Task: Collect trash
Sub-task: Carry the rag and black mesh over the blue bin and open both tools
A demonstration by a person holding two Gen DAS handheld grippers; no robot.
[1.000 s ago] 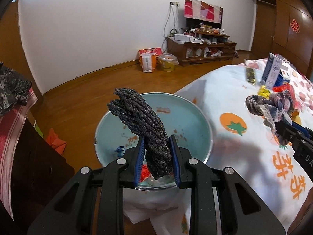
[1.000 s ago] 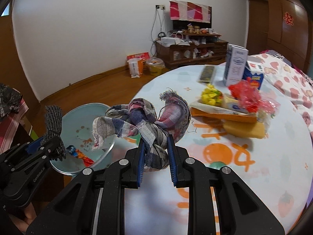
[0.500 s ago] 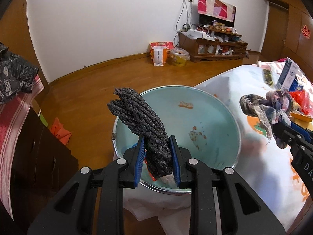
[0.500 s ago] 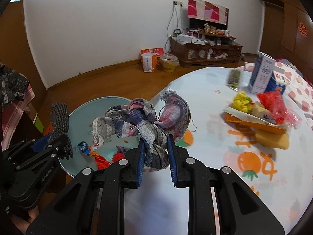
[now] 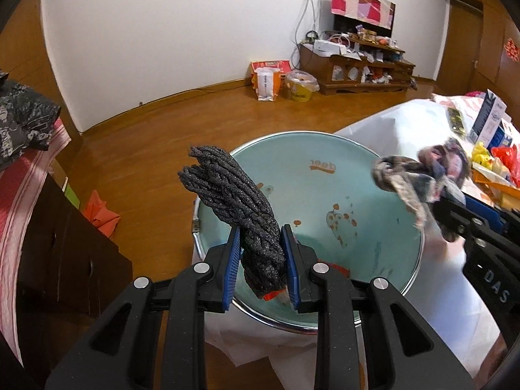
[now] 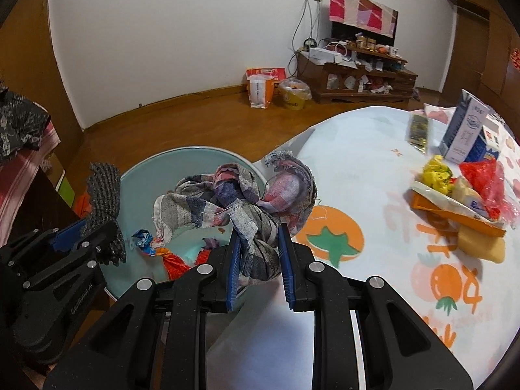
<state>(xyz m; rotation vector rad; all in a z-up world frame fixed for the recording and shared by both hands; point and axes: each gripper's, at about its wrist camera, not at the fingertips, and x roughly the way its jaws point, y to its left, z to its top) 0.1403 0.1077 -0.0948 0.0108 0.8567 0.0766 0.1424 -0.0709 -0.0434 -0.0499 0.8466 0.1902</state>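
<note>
A pale blue enamel basin stands low beside the table's edge, with crumpled colourful wrappers in its bottom. My left gripper is shut on a dark grey braided cloth and holds it upright above the basin's near rim. My right gripper is shut on a knotted plaid rag, which hangs over the basin's right rim next to the table edge.
The table wears a white cloth with orange fruit prints. On its right side lie a yellow wrapper, a red plastic bag, an orange packet, a yellow sponge and a carton. A dark cabinet stands left.
Both grippers have moved left towards the basin, each still holding its cloth. The plaid rag has passed from above the table to above the basin's rim, and the basin fills more of both views.
</note>
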